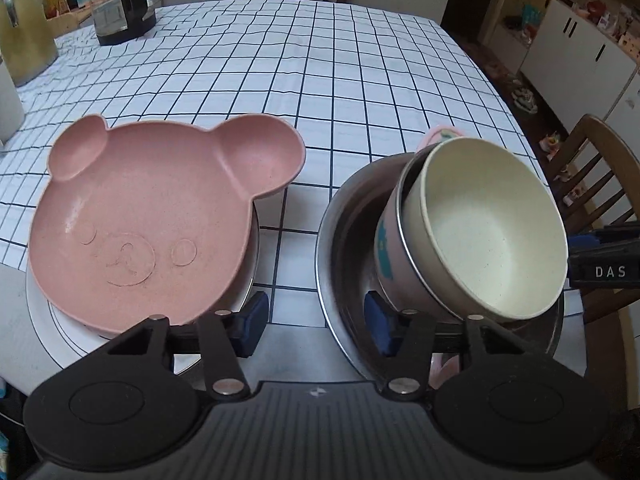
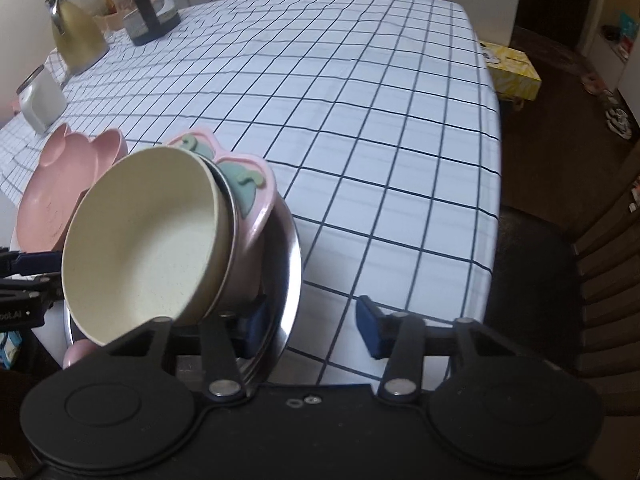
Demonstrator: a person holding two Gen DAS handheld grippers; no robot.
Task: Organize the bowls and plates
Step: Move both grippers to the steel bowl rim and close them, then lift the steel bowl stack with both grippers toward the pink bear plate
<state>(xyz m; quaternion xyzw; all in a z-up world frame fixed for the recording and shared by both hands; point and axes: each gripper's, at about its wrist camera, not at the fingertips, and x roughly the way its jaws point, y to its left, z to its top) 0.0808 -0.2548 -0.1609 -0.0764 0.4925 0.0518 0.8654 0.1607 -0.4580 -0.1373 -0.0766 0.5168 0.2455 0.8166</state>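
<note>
Left claw (image 1: 316,326) half-open, empty, its fingers straddling the gap between bear plate (image 1: 136,232) and steel bowl (image 1: 348,240). Right claw (image 2: 308,326) half-open astride that bowl's right rim, not visibly gripping; cream bowl (image 2: 140,248) tilts inside.

Both grippers point steeply downward, side by side and close together. The left gripper (image 1: 316,320) holds its two blue-padded fingers (image 1: 252,326) partly apart, with a clear gap between the pads. The right gripper (image 2: 312,330) also stands partly open, its right finger's pad bare, and its black body shows at the edge of the left wrist view.
</note>
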